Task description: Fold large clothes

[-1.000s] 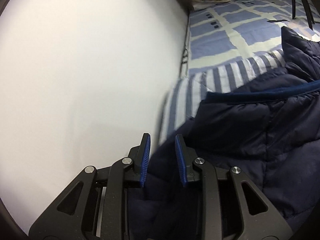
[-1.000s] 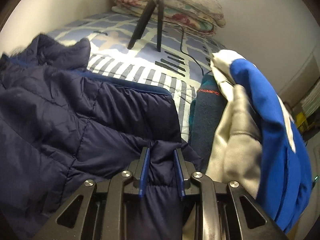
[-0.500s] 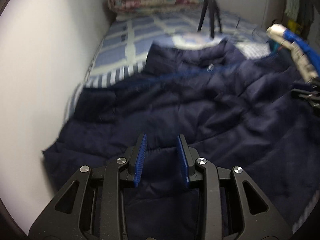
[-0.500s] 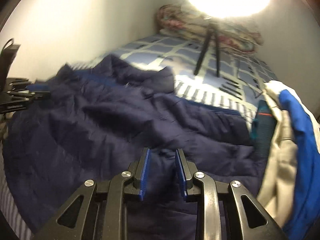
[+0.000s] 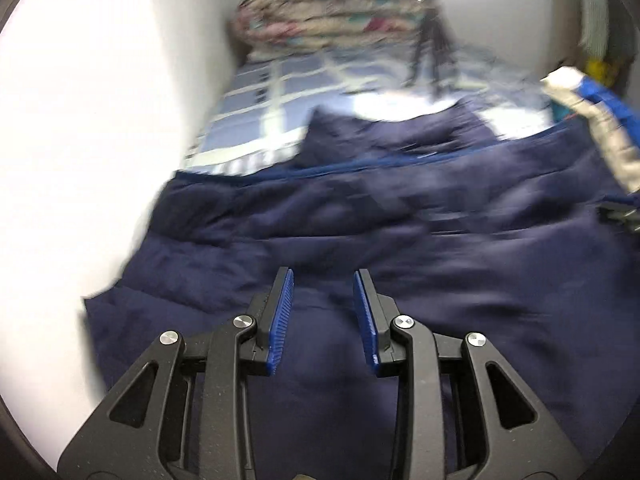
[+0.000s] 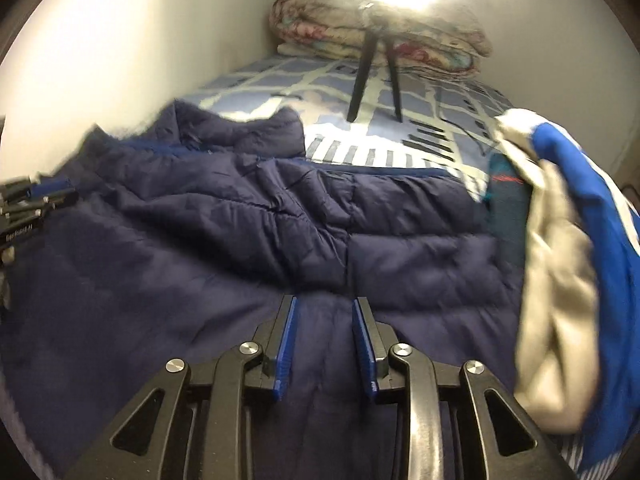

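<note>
A large navy puffer jacket [image 5: 400, 240] lies spread across the bed, collar toward the far end; it also shows in the right wrist view [image 6: 240, 220]. My left gripper [image 5: 323, 312] is over the jacket's near left part, blue pads apart with navy fabric lying between them. My right gripper [image 6: 324, 332] is over the near right part, pads apart the same way. Whether either truly grips the fabric is unclear. The left gripper shows at the left edge of the right wrist view [image 6: 28, 204].
A white wall [image 5: 100, 120] runs along the left of the bed. A blue checked sheet [image 6: 320, 84], a black tripod [image 6: 374, 76] with a bright ring light, and a folded floral quilt [image 6: 376, 28] lie beyond. A pile of blue and grey clothes [image 6: 568, 260] is at the right.
Both grippers pulled back and swung toward the bed's length; the jacket now lies spread out flat. The left view turned away from the wall. Pad gaps look unchanged.
</note>
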Motion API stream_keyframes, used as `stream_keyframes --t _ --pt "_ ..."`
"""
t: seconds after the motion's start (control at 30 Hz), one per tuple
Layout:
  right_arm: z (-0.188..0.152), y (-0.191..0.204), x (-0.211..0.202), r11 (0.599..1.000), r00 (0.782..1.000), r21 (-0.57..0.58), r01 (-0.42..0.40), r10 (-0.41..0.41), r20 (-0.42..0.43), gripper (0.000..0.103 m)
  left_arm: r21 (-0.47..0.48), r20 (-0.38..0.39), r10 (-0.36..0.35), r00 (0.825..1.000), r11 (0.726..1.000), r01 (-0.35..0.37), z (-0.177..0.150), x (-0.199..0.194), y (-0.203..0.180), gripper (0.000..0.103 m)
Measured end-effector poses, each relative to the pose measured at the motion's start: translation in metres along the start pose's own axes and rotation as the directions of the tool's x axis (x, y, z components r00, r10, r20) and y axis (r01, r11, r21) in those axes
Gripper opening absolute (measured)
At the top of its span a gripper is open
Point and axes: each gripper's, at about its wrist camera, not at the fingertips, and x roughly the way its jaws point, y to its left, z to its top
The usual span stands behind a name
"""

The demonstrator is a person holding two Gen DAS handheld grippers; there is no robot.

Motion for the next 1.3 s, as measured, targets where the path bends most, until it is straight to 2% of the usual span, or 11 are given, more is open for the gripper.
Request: stream_keyframes --t 0.17,0.23,0.33,0.47,0.57,0.77,0.87,0.9,1.0,1.13,1.3 --pt "-0.044 -0.028 -0.059 0.990 0.999 0.137 -0.033 0.030 0.024 0.045 0.087 -0.010 -0.108 0.994 0.990 0.108 -0.013 -0.021 -0.050 0.031" --pt "-0.071 -0.040 -0.080 0.980 0.999 0.195 -0.034 0.032 0.016 0.062 0.123 -0.029 -0.088 0.996 0.988 0.091 -0.017 -0.011 -0.065 0.031" --pt "-0.113 -0.058 -0.095 0.960 1.000 0.278 -0.018 0.019 -0.002 0.068 0.154 -0.097 -0.044 0.994 0.986 0.059 -0.032 0.021 -0.074 0.035" --pt "-0.162 -0.082 -0.095 0.910 0.998 0.412 0.054 -0.041 -0.041 0.075 0.138 -0.068 -0.008 0.998 0.990 0.018 -0.033 0.014 -0.069 0.041" --pt "-0.183 -0.101 -0.090 0.823 0.998 0.565 -0.048 0.060 -0.002 0.078 0.089 -0.004 -0.004 1.000 0.996 0.004 -0.031 -0.012 -0.066 0.041" --pt "-0.170 -0.097 -0.079 0.789 0.986 0.594 -0.161 0.156 0.059 0.086 0.085 0.046 -0.074 0.996 0.994 0.070 -0.048 -0.053 -0.089 0.041" --pt "-0.162 -0.089 -0.074 0.794 0.987 0.588 -0.152 0.158 0.042 0.059 0.121 0.023 -0.046 0.999 0.992 0.043 -0.053 -0.040 -0.106 0.041" --pt "-0.159 -0.087 -0.071 0.791 0.983 0.588 -0.168 0.179 0.039 0.037 0.109 0.008 -0.051 0.999 0.993 0.050 -0.055 -0.033 -0.109 0.041" --pt "-0.149 -0.074 -0.075 0.822 0.986 0.550 -0.149 0.162 0.025 0.018 0.111 -0.003 -0.033 0.999 0.993 0.033 -0.062 -0.015 -0.115 0.041" --pt "-0.130 -0.055 -0.091 0.890 0.995 0.445 -0.100 0.103 0.018 0.009 0.042 -0.007 -0.055 0.998 0.998 0.055 -0.060 -0.024 -0.106 0.041" --pt "-0.105 -0.036 -0.120 0.931 0.996 0.355 -0.081 0.062 0.064 0.005 -0.030 0.082 -0.086 0.993 0.996 0.089 -0.078 -0.094 -0.087 0.041"
